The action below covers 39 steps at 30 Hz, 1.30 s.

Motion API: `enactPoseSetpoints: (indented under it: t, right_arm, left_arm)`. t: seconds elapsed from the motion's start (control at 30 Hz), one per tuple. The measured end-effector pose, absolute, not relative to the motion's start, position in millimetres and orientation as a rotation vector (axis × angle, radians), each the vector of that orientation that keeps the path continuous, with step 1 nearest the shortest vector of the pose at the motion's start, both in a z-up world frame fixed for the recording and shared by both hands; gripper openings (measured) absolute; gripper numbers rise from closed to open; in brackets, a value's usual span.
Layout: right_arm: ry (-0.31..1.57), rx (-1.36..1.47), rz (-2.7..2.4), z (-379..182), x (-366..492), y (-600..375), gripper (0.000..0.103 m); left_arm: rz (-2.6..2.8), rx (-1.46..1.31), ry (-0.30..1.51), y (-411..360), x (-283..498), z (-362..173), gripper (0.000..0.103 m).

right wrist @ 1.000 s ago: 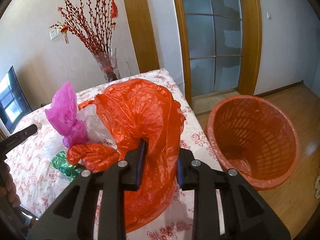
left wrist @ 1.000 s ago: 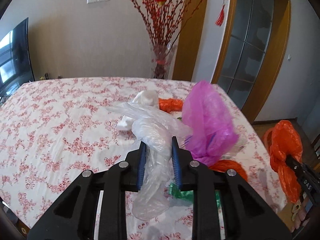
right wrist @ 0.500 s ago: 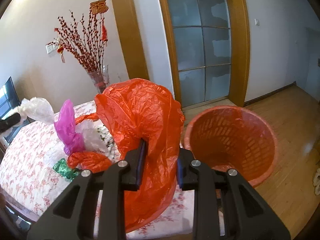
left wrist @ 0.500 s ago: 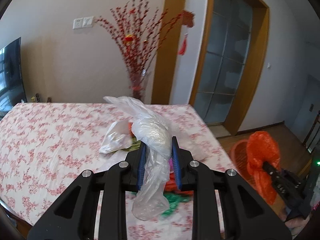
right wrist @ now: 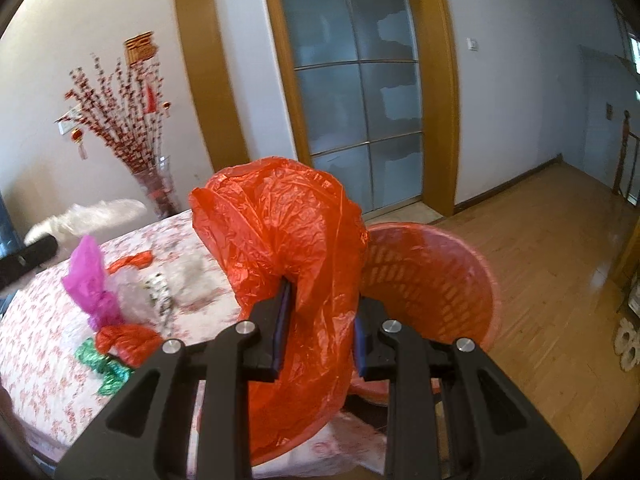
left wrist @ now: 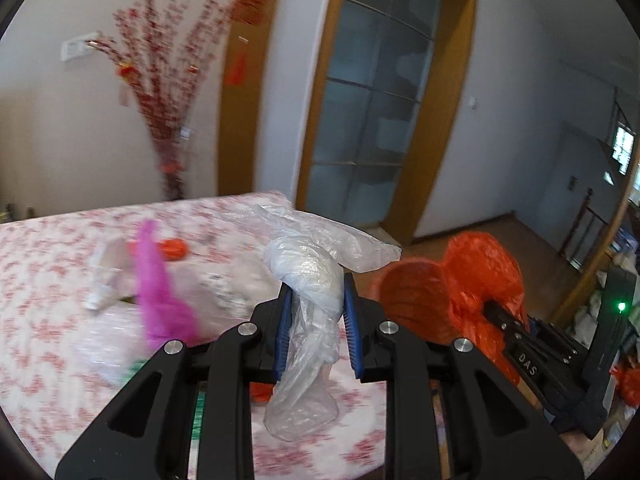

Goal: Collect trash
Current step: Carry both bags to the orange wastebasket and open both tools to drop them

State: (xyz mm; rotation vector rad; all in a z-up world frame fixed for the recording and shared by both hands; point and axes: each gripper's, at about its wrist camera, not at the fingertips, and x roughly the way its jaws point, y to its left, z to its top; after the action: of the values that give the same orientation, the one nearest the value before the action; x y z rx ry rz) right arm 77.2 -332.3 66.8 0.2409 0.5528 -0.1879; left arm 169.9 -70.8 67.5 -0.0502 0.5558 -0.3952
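Observation:
My left gripper (left wrist: pixel 315 312) is shut on a clear plastic bag (left wrist: pixel 312 276) that hangs crumpled between its blue pads, over the table's right end. My right gripper (right wrist: pixel 320 320) is shut on a large orange plastic bag (right wrist: pixel 288 236), held beside the orange basket (right wrist: pixel 436 276) on the floor. In the left wrist view the right gripper (left wrist: pixel 486 306) with its orange bag (left wrist: pixel 480 272) shows at the right, in front of the basket (left wrist: pixel 412 292). Still on the flowered table (right wrist: pixel 40 344) lie a magenta bag (right wrist: pixel 90 276), a clear bag (right wrist: pixel 132 292), a small orange bag (right wrist: pixel 128 340) and green foil (right wrist: pixel 102 364).
A vase of red branches (right wrist: pixel 158 192) stands at the table's far end by the wall. A glass door in a wooden frame (right wrist: pixel 352 92) is behind the basket. Wooden floor (right wrist: pixel 560 280) stretches to the right. White slippers (right wrist: pixel 626 344) lie at the far right.
Both grippers have swung right, away from the table's middle toward the basket, each still holding its bag. The basket now fills more of the right wrist view.

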Motion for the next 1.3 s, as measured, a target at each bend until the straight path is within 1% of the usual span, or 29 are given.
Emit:
enactPoseSetpoints:
  t: [0.43,0.8,0.93,1.0,1.03,1.1,1.17,1.23,1.3]
  right_arm:
    - [0.571,0.305,-0.299,47.4,95.3,-399.7,0.026]
    - [0.591,0.363,-0.354,27.3,122.6,-438.1,0.027]
    - [0.594,0.373,-0.369,23.3,134.1,-447.2,0.032]
    - [0.601,0.38,-0.376,20.5,137.5,-449.9,0.034]
    - [0.605,0.384,-0.38,18.5,138.7,-451.7,0.036]
    - [0.611,0.39,-0.384,15.2,139.6,-453.7,0.041]
    - [0.614,0.391,-0.389,12.1,138.1,-453.6,0.046]
    - [0.614,0.381,-0.394,11.3,135.8,-450.1,0.054]
    - [0.612,0.367,-0.397,11.0,133.4,-446.9,0.06]
  left_arm:
    - [-0.56,-0.02,0.669,-171.6,203.8,15.6,0.023]
    - [-0.64,-0.002,0.754,-217.1,227.7,-10.9,0.023]
    - [-0.654,0.014,0.775,-230.1,234.5,-19.9,0.024]
    - [-0.655,0.016,0.795,-232.7,237.1,-25.1,0.034]
    - [-0.648,0.018,0.803,-233.0,237.5,-27.8,0.037]
    - [-0.641,0.018,0.814,-231.5,239.8,-32.3,0.045]
    - [-0.628,0.02,0.824,-231.0,240.4,-35.0,0.048]
    - [-0.617,0.02,0.831,-228.4,240.2,-36.6,0.05]
    - [-0.602,0.019,0.833,-224.0,238.4,-36.0,0.054]
